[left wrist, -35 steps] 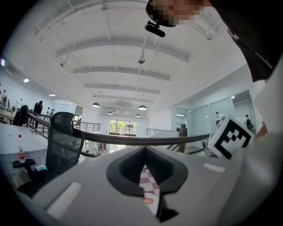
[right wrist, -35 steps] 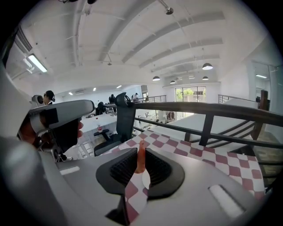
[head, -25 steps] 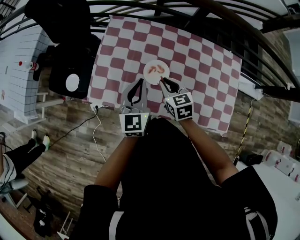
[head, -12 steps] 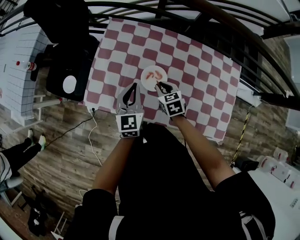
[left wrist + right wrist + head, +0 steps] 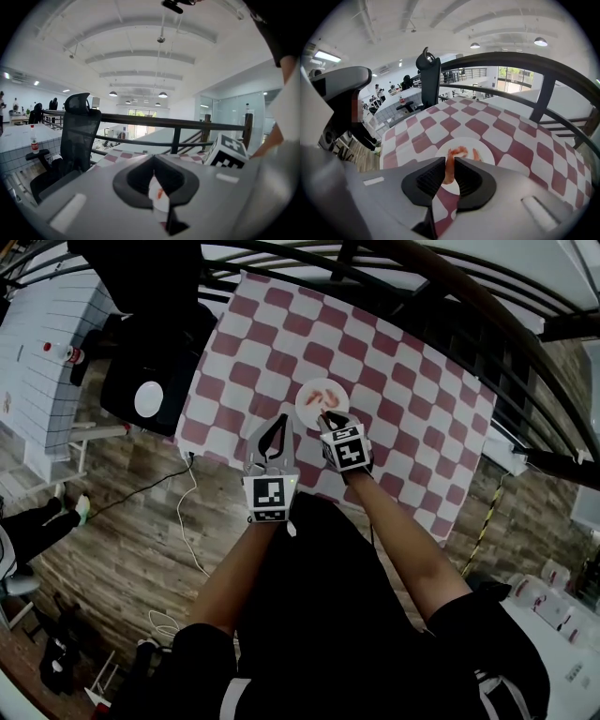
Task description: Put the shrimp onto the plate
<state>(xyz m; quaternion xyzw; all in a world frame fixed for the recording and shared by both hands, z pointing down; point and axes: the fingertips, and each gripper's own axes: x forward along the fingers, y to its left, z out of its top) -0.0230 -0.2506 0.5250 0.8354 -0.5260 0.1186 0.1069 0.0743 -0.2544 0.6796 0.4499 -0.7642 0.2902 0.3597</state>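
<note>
Shrimp point(image 5: 448, 171) clamped in right gripper point(image 5: 449, 159), long axis along jaws, toward plate point(image 5: 485, 152)

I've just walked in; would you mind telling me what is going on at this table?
A person holds a gripper in each hand over a table with a red-and-white checked cloth. The right gripper is shut on a shrimp, held about at the near edge of the white plate, where other shrimp already lie. The left gripper hangs beside it, jaws together and empty.
</note>
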